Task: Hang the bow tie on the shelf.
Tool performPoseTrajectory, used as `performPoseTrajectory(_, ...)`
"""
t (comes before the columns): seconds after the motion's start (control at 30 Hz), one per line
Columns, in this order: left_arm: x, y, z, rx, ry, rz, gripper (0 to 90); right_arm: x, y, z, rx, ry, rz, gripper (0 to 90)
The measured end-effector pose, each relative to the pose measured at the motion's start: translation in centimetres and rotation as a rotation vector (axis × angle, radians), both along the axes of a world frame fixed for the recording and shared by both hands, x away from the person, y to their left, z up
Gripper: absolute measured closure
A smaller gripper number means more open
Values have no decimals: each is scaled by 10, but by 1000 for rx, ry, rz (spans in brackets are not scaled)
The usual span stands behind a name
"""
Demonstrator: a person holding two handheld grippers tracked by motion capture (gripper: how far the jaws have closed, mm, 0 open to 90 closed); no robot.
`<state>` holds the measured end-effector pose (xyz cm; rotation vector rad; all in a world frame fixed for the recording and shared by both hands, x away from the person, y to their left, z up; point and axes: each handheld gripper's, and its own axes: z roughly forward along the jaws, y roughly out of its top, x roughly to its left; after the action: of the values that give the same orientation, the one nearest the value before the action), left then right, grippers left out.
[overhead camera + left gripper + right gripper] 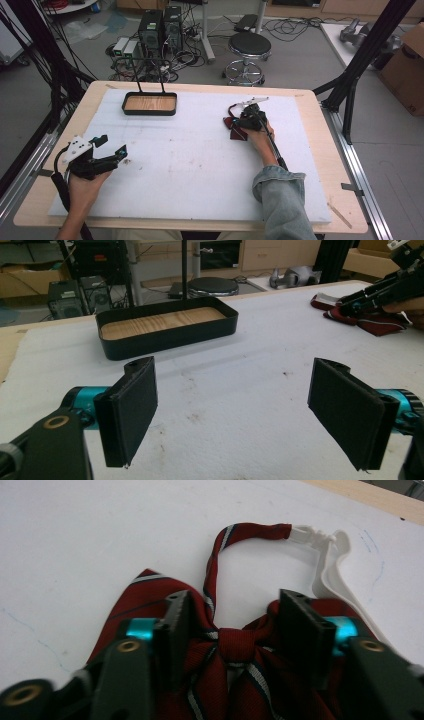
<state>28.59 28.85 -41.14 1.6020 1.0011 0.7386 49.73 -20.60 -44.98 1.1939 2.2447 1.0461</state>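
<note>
On the right half of the white-padded worktop (200, 165) lies a dark red striped bow tie (235, 650) with a white clip strap (325, 555). Right tongs (235, 615) straddle its centre knot, jaws at a narrow gap either side of it, pads not visibly pressing. Left tongs (240, 410) rest near the left edge, jaws wide with nothing between them. Well apart, at the far edge, stands a black tray (150, 111) with a wooden floor.

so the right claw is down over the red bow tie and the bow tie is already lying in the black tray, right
Not quite. The right claw is down over the red bow tie, but the bow tie lies on the white mat, well apart from the black tray. The high view shows it.
</note>
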Motion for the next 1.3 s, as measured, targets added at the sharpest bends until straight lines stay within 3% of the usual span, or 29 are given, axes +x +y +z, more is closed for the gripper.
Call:
performPoseTrajectory(0.13, 0, -1, 0, 6, -3, -2, 203, -1, 0, 1, 13, 7, -24, 658)
performPoseTrajectory(0.33, 0, 0, 0, -1, -5, 2, 204, -6, 10, 8, -64, -42, 27, 679)
performPoseTrajectory(0.37, 0, 0, 0, 1, -4, 2, 204, -9, 12, 13, -53, -69, 41, 679)
performPoseTrajectory(0.43, 0, 0, 1, 0, -6, 2, 204, -11, 13, 16, -46, -78, 50, 679)
performPoseTrajectory(0.53, -1, -1, 1, -3, -7, 2, 203, -18, 18, 32, 6, -140, 79, 679)
performPoseTrajectory(0.67, -1, -1, 1, -4, -8, 1, 204, -23, 18, 42, 39, -167, 87, 680)
performPoseTrajectory(0.77, 0, -1, 1, -6, -10, 3, 204, -26, 15, 56, 101, -211, 99, 680)
performPoseTrajectory(1.0, 0, -1, 1, -5, -17, 1, 204, -33, 14, 75, 193, -228, 118, 681)
performPoseTrajectory(1.3, 0, 0, 2, -10, -18, 3, 203, -34, 36, 109, 228, -278, 215, 681)
